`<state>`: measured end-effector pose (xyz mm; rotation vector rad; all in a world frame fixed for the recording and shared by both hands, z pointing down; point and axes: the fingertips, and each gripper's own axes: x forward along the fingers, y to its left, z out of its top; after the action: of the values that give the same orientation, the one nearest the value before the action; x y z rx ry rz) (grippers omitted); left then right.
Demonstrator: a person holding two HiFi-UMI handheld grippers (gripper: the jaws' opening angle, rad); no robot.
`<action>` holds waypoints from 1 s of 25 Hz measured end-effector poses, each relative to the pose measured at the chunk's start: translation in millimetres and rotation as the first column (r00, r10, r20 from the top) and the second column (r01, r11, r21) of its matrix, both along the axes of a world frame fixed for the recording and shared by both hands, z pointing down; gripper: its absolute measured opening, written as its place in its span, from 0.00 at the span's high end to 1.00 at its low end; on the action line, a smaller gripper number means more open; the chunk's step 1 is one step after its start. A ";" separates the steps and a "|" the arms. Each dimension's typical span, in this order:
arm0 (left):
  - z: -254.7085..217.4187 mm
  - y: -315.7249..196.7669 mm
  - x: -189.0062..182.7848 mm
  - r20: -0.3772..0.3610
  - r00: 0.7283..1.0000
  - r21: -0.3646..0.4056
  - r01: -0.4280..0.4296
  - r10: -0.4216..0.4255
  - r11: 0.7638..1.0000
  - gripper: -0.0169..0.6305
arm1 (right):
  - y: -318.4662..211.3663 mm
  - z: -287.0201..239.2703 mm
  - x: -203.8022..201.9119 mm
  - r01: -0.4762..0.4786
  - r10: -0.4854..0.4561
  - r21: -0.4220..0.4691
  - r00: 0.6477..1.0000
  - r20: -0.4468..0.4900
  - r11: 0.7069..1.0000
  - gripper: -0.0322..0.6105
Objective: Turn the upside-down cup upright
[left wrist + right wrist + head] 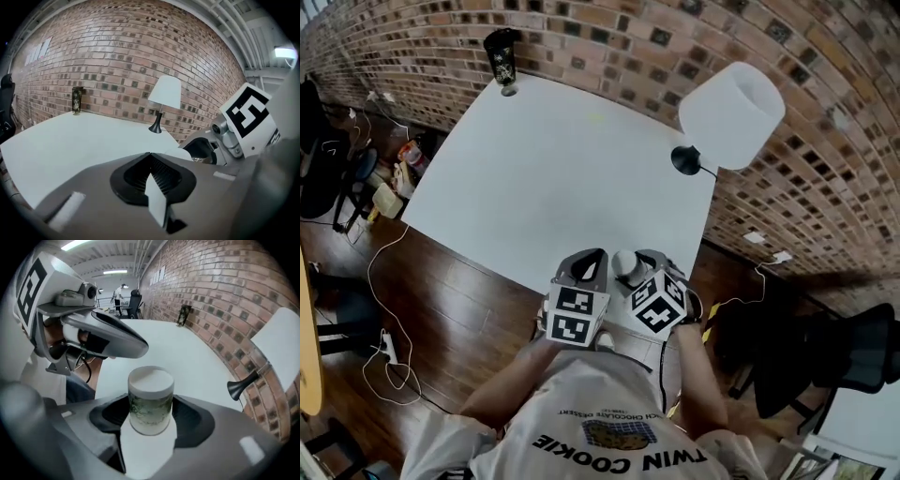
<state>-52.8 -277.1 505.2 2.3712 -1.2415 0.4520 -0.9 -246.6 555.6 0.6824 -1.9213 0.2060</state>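
We have the cup standing base-up on the table, right by its near edge. Our right gripper points steeply down at it, jaws spread wide, one on each side of the cup wall. The pads sit just beside the wall and we see no squeeze, so we count this gripper as open around the cup. Our left gripper has its jaws together with nothing in them and hangs just beside the right one.

We judge the step in hand to be the grasp. To do it well, we would centre the cup between the pads and close on the middle of the wall, not near the rim. The grip should be firm enough that the cup won't slip when the wrist rolls. We would lift clear of the table before turning, since a dropped cup could go over the nearby edge.

Only the right gripper view shows the closed white base on top, the green pattern on the side, and how the jaws stand to the wall. Only the head view shows how near the edge the cup is, with the lamp well apart at the far side. The left gripper view shows no cup, only the table, the lamp and the right gripper's marker cube.
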 end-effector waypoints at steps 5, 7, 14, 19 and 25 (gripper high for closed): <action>-1.1 -4.9 -5.8 -0.020 1.000 0.000 0.001 -0.001 1.000 0.97 | 16.2 16.5 15.0 0.075 -0.125 -0.220 0.966 -0.225 0.973 0.50; -1.3 -6.2 -13.0 -0.023 1.000 -0.001 0.013 -0.013 1.000 0.97 | 22.7 24.9 19.0 0.100 -0.187 -0.287 0.937 -0.294 0.953 0.50; -1.0 -5.3 -33.3 -0.032 0.998 -0.003 0.055 -0.055 0.998 0.97 | 13.5 34.2 2.8 0.144 -0.244 -0.308 0.916 -0.319 0.940 0.50; 0.3 -3.5 -44.2 -0.030 0.997 -0.006 0.072 -0.072 0.997 0.97 | 14.4 41.8 -3.7 0.145 -0.230 -0.280 0.926 -0.301 0.949 0.50; 0.0 0.9 -39.7 -0.028 0.998 -0.004 0.063 -0.064 0.998 0.97 | 11.7 39.6 -3.7 0.158 -0.213 -0.196 0.931 -0.298 0.968 0.50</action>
<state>-92.6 -276.2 505.2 2.3204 -1.2986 0.3992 -4.5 -235.0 595.2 0.3891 -1.6251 0.1282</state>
